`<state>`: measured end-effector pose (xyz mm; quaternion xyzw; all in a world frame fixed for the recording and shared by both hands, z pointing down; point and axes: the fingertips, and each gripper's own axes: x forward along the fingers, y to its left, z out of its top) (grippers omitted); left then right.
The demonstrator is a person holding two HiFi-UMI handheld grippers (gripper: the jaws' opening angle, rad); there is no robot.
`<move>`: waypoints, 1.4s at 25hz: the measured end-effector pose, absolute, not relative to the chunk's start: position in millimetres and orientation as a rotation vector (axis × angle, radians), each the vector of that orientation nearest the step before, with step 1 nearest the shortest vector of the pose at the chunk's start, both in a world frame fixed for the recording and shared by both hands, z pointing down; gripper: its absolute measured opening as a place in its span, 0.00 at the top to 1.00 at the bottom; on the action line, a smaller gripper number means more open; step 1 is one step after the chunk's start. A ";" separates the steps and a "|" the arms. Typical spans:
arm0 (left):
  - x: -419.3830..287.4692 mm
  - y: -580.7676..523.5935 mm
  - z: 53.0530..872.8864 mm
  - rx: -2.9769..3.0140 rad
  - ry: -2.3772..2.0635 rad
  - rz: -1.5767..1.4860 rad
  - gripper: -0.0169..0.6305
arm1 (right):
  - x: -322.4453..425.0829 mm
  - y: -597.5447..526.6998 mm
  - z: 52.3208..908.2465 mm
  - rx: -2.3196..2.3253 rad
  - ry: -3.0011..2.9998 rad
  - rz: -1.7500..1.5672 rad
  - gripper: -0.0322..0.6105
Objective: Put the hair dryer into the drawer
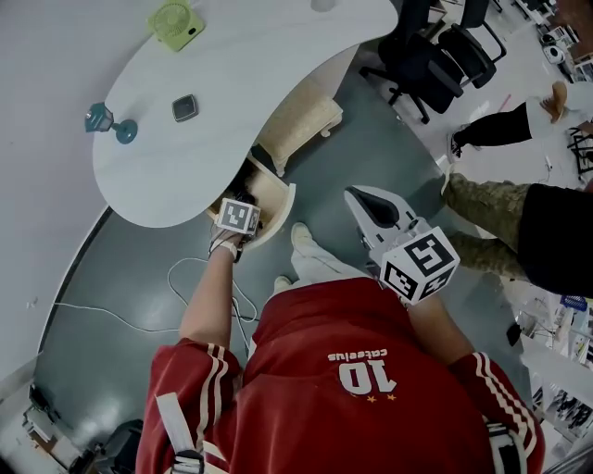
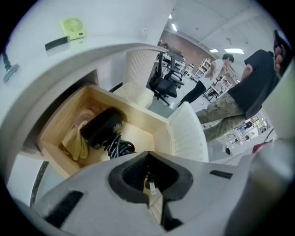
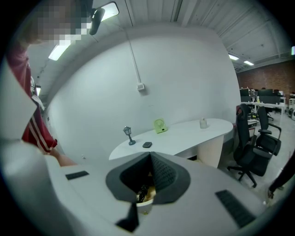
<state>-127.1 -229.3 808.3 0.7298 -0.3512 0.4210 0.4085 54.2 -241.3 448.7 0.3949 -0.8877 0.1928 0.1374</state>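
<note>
The wooden drawer (image 2: pixel 159 122) under the white curved table (image 1: pixel 241 83) stands pulled out. Inside it the black hair dryer (image 2: pixel 102 125) lies with its coiled cord (image 2: pixel 118 147), beside a beige cloth (image 2: pixel 76 140). My left gripper (image 2: pixel 149 155) hangs just above the drawer's near side, jaws shut and holding nothing; in the head view it (image 1: pixel 239 211) sits over the drawer rim (image 1: pixel 283 199). My right gripper (image 1: pixel 363 202) is held away to the right over the floor, shut and empty, and its own view (image 3: pixel 150 155) looks across at the table (image 3: pixel 184 133).
On the table stand a green fan (image 1: pixel 176 23), a small teal lamp (image 1: pixel 109 120) and a dark square item (image 1: pixel 185 108). A ribbed pedestal (image 1: pixel 301 120) holds the table up. Black office chairs (image 1: pixel 435 51) and a standing person (image 1: pixel 547 231) are to the right. A white cable (image 1: pixel 185 278) lies on the floor.
</note>
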 end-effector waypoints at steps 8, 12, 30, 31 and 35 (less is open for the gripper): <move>-134.3 -211.1 737.0 1.950 -1.018 0.813 0.97 | 36.7 -221.8 415.6 1.156 -2.646 0.479 0.94; -131.7 -195.6 696.7 2.011 -1.050 0.710 0.97 | 30.2 -210.4 394.0 1.169 -2.663 0.430 0.94; -187.7 -122.7 463.1 2.378 -1.295 0.319 0.97 | 21.0 -147.2 313.9 1.296 -2.721 0.244 0.94; -190.5 -117.5 450.5 2.395 -1.315 0.293 0.97 | 21.1 -143.0 311.2 1.301 -2.722 0.236 0.94; -195.8 -101.1 394.4 2.494 -1.393 0.202 0.97 | 25.3 -129.8 296.4 1.334 -2.731 0.194 0.94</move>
